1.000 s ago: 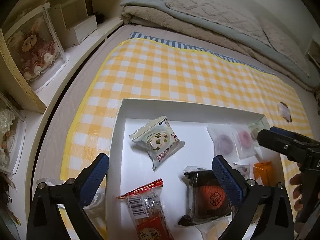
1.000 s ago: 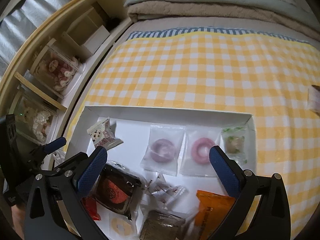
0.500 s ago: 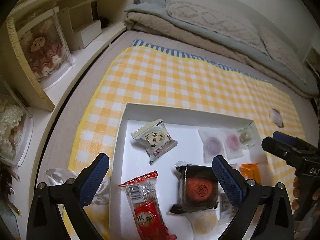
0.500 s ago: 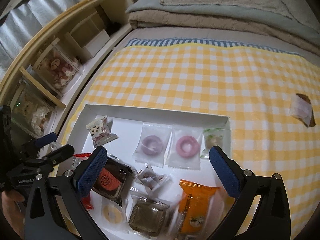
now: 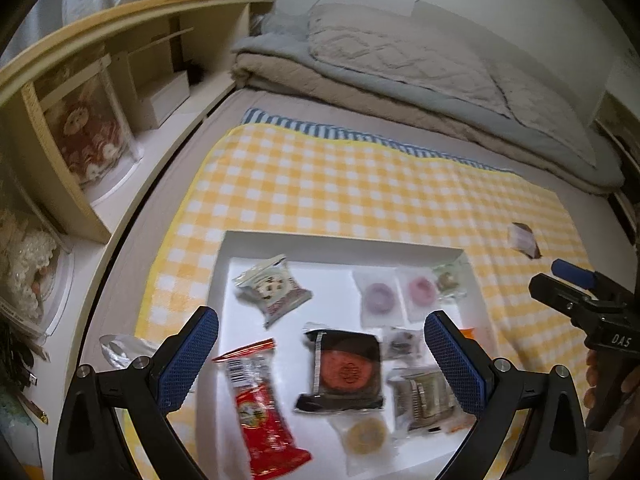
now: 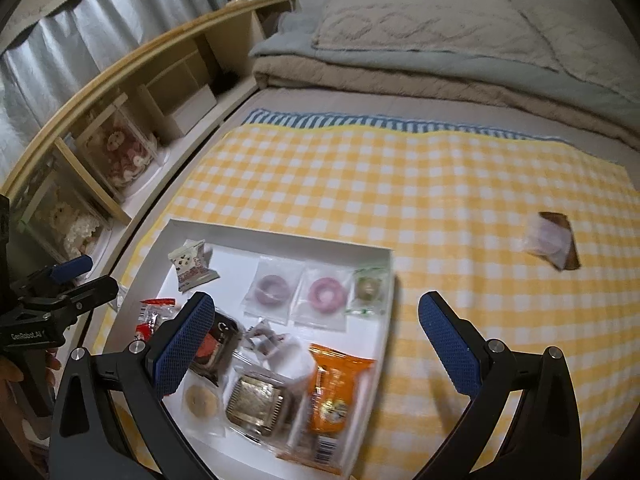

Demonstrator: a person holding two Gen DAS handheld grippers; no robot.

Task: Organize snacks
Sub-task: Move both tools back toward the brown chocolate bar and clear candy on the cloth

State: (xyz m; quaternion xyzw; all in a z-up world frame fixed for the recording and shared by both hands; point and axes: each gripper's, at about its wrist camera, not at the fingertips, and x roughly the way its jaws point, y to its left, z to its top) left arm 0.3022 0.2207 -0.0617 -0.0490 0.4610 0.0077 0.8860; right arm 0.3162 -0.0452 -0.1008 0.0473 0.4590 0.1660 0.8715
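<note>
A white tray (image 5: 340,242) (image 6: 280,232) on a yellow checked cloth holds several wrapped snacks: a red packet (image 5: 264,408), a dark cake pack (image 5: 344,372), a cookie pack (image 5: 274,290), purple (image 6: 272,286) and pink (image 6: 326,294) ring sweets, an orange packet (image 6: 336,396). One wrapped snack (image 6: 550,242) (image 5: 522,238) lies alone on the cloth at the right. My left gripper (image 5: 320,344) is open and empty above the tray. My right gripper (image 6: 316,336) is open and empty above the tray's right edge.
A wooden shelf unit (image 5: 80,92) with boxed dolls runs along the left. Folded blankets (image 5: 400,68) lie at the back of the bed. A crumpled clear wrapper (image 5: 120,346) lies left of the tray.
Both grippers have pulled back and risen, so more of the tray and bed shows. Both stay open and empty. The snacks have not moved.
</note>
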